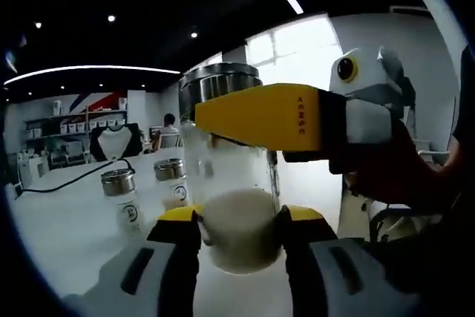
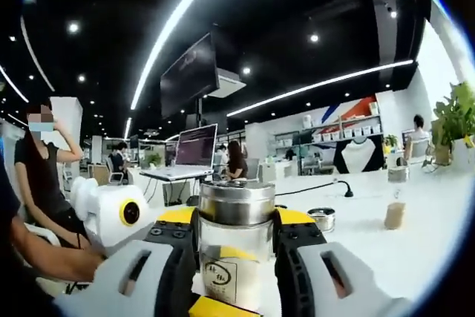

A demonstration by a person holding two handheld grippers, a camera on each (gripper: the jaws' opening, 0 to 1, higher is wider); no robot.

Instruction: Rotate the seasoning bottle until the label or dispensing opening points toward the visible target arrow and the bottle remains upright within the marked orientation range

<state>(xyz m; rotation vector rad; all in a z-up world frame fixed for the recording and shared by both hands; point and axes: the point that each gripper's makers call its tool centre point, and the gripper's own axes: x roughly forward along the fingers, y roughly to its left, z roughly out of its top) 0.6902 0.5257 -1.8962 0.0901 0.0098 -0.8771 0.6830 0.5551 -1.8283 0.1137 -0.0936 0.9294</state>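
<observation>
Left gripper view: seasoning bottle [image 1: 230,206] upright, gripped.

Bottle [image 1: 236,206] sat between left gripper [image 1: 239,234] jaws; right gripper [image 2: 236,246] clamped its upper part; 2 jars [image 1: 125,197] on table [image 1: 67,228] behind-left.

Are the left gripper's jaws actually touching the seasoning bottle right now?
Touching. In the left gripper view, the left gripper has its jaws pressed against both sides of the seasoning bottle near its base, no gap showing.
</observation>
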